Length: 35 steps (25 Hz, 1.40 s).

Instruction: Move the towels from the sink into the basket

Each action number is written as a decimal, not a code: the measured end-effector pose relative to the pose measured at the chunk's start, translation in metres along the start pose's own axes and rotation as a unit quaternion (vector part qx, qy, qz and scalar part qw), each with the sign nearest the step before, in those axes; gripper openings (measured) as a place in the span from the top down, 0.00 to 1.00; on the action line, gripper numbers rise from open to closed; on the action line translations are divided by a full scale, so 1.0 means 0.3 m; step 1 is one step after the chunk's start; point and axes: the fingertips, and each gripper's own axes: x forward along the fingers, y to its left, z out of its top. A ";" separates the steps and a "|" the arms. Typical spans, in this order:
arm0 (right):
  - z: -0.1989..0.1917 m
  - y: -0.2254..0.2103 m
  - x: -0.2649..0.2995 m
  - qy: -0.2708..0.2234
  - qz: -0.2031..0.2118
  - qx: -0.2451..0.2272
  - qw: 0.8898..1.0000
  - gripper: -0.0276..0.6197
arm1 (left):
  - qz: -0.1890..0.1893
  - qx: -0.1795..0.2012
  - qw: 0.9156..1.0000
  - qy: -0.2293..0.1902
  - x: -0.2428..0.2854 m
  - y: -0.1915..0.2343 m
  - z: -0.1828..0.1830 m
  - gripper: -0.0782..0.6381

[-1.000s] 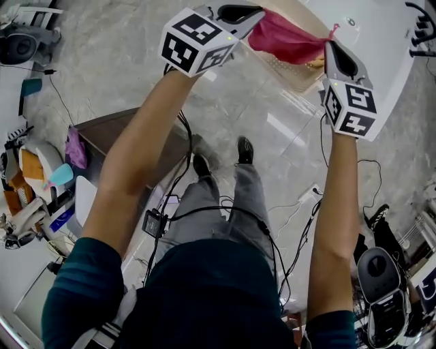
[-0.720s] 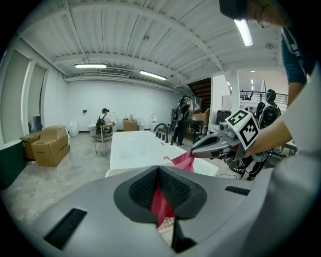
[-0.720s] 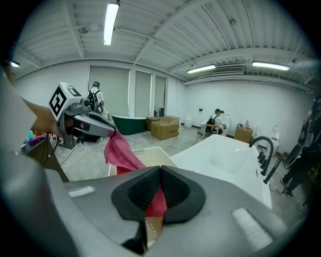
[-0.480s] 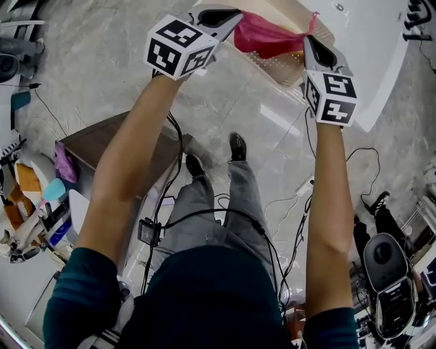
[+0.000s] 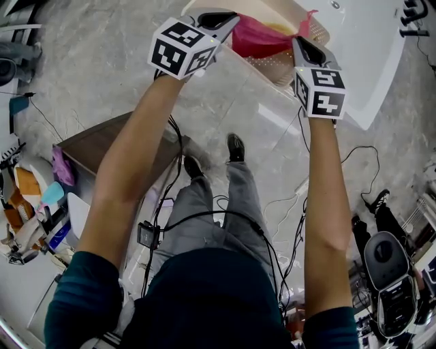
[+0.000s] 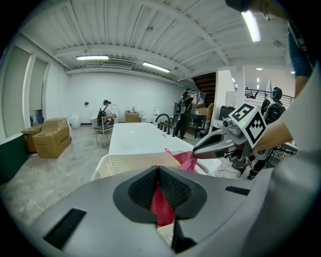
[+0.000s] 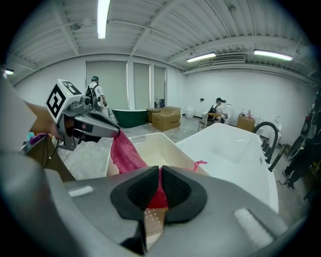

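Since a second ago both grippers have sunk with the towel [image 5: 260, 38], which now hangs lower over the basket [image 5: 287, 72]. The towel is a thin red-pink cloth, pulled out between the two grippers and sagging a little in the middle, with one corner sticking up past the right gripper [image 5: 298, 41]. The left gripper [image 5: 229, 18] has its jaws pinched together on one end of the towel, and the right gripper's jaws are likewise clamped on the other end; red cloth shows between the dark ribbed pads in each gripper view. The basket is cream plastic with perforated walls, open at the top, and stands just beside the long white sink [image 5: 371, 61]. A yellowish patch shows inside the basket behind the towel, too hidden to identify. A black faucet [image 7: 267, 136] stands at the sink's far edge. Cardboard boxes [image 7: 167, 118] sit beyond on the floor [image 5: 102, 61], and a low brown table [image 5: 102, 140] and loose cables [image 5: 300, 238] lie near the person's feet.
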 end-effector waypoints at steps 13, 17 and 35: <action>0.073 0.014 -0.058 -0.007 -0.002 -0.003 1.000 0.86 | 0.009 0.014 1.000 -0.015 -0.080 0.003 0.098 0.87; 0.145 0.016 -0.105 -0.026 -0.008 -0.008 1.000 0.87 | 0.015 0.025 0.999 -0.036 -0.144 -0.005 0.182 0.87; 0.588 0.149 -0.467 -0.138 -0.035 -0.042 0.989 0.95 | 0.046 0.057 0.986 -0.149 -0.602 -0.079 0.530 0.87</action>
